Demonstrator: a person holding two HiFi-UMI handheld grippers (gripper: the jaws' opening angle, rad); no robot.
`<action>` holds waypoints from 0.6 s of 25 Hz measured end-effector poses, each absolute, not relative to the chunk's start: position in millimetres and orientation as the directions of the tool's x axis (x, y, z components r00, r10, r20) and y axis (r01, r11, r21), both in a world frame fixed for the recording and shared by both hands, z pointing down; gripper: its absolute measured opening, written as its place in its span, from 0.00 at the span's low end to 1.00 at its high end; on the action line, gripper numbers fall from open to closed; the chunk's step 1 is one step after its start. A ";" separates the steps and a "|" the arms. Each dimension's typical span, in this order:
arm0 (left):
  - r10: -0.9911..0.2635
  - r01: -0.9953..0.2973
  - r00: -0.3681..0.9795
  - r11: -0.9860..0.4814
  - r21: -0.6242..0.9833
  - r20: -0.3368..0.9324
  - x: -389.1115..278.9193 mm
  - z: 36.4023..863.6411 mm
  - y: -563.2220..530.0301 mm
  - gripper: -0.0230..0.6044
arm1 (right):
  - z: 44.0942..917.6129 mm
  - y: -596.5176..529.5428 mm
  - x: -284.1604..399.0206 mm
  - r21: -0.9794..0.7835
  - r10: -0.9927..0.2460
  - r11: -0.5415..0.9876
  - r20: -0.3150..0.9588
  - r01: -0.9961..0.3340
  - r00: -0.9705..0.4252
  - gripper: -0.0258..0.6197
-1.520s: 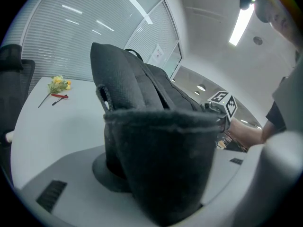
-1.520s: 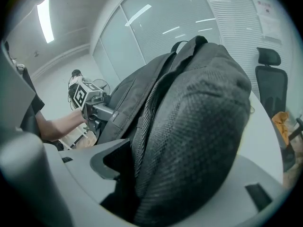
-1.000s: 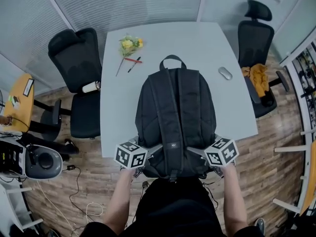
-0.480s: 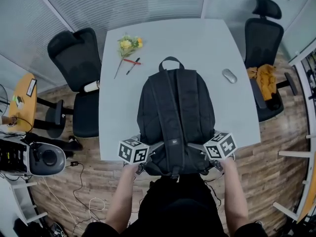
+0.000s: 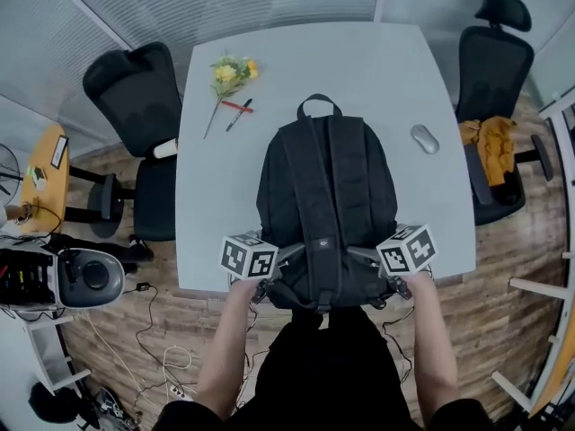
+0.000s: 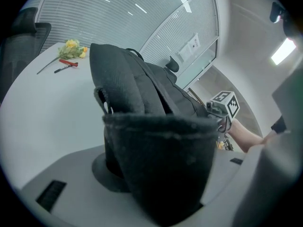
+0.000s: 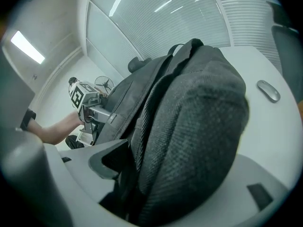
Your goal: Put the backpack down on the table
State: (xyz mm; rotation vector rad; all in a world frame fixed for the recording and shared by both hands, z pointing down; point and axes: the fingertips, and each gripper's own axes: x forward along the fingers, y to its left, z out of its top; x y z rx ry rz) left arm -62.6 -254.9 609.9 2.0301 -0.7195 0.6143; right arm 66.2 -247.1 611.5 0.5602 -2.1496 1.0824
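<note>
A black fabric backpack (image 5: 323, 200) lies lengthwise on the light grey tabletop (image 5: 207, 196). Its shoulder straps face up and its top carry loop (image 5: 319, 104) points toward the far side. Its bottom end juts a little past the near edge of the tabletop, toward the person.

The left tongs (image 5: 266, 291) hold the near left corner of that bottom end, and the right tongs (image 5: 396, 287) hold the near right corner, so the pack sits between the two. In the left gripper view, thick dark padded fabric fills the gap between the jaws, which stand fairly wide around it. The right gripper view shows the same: a bulky fold of woven black cloth is clamped between that pair's spread jaws. Whether the near end of the backpack rests fully on the surface or hangs from the tongs cannot be told.

A bunch of yellow flowers (image 5: 230, 73), a red pen (image 5: 238, 107) and a black pen (image 5: 237, 118) lie well apart from the pack at the far left. A grey computer mouse (image 5: 425, 138) sits near its right side.
</note>
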 end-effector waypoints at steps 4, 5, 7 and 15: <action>-0.261 -0.694 0.706 -0.441 0.569 0.659 -58.3 613.0 -270.0 0.42 | 613.0 -264.9 70.6 -0.539 -0.078 0.569 0.716 -0.621 -0.693 0.57; -0.261 -0.697 0.704 -0.436 0.570 0.661 -58.2 614.1 -272.8 0.42 | 614.1 -268.3 71.1 -0.540 -0.075 0.568 0.717 -0.621 -0.693 0.57; -0.257 -0.702 0.699 -0.425 0.572 0.667 -58.1 616.8 -277.3 0.42 | 616.6 -273.9 72.0 -0.546 -0.068 0.563 0.718 -0.621 -0.693 0.57; -0.230 -0.700 0.704 -0.384 0.602 0.672 -61.9 628.7 -284.5 0.44 | 624.1 -285.9 70.5 -0.566 -0.048 0.545 0.716 -0.619 -0.697 0.60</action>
